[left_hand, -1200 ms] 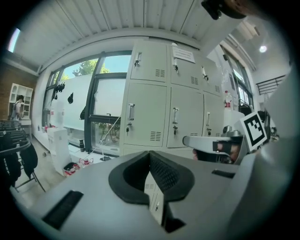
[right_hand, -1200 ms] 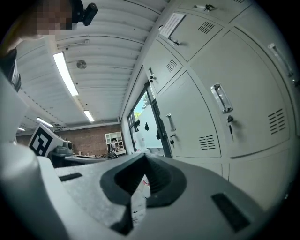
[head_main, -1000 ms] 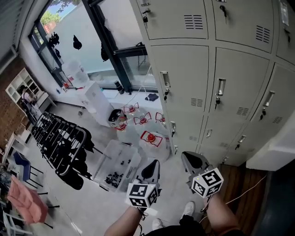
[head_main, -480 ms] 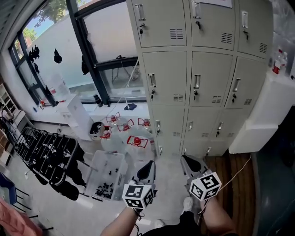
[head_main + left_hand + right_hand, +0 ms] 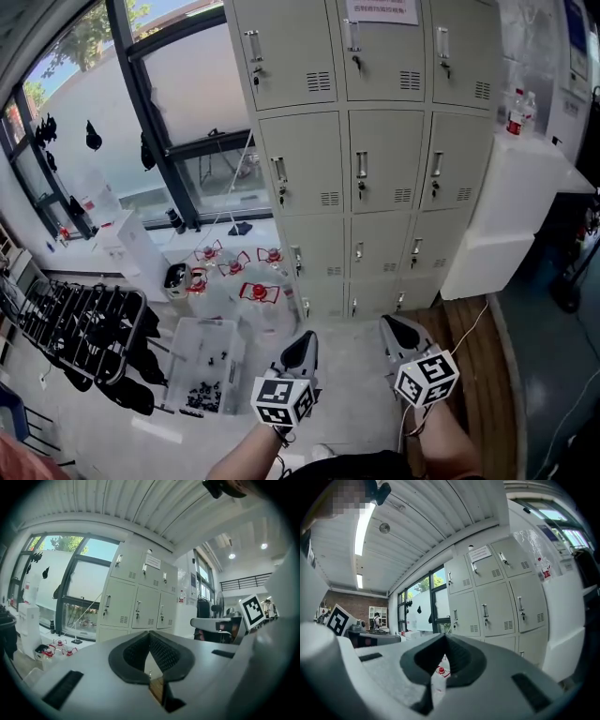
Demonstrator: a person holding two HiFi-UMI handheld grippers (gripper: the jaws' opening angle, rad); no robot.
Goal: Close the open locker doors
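Lockers [image 5: 375,159] are standing in a grey bank three columns wide, and you are facing them head-on. Every door in view is sitting flush with its frame, with a handle and a key showing on each. A paper notice [image 5: 382,9] is hanging on a door in the lockers' top row.

You are holding both grippers level, short of the lockers, over the pale floor in front of their bottom row. The left gripper [image 5: 306,337] is pointing toward the lockers' left column, its jaws pressed together with nothing between them. The right gripper [image 5: 390,324] is aiming toward the lockers' right side, its jaws likewise closed on nothing.

Against the lockers' right flank a white cabinet [image 5: 506,197] is standing with two bottles [image 5: 518,112] on top. Left of the lockers a large window [image 5: 187,112] is letting in daylight. Red-capped water jugs [image 5: 258,292] are crowding the floor by the lockers' lower left corner. Farther left of the lockers, a clear bin [image 5: 208,361] and a black rack [image 5: 80,328] are sitting on the floor.
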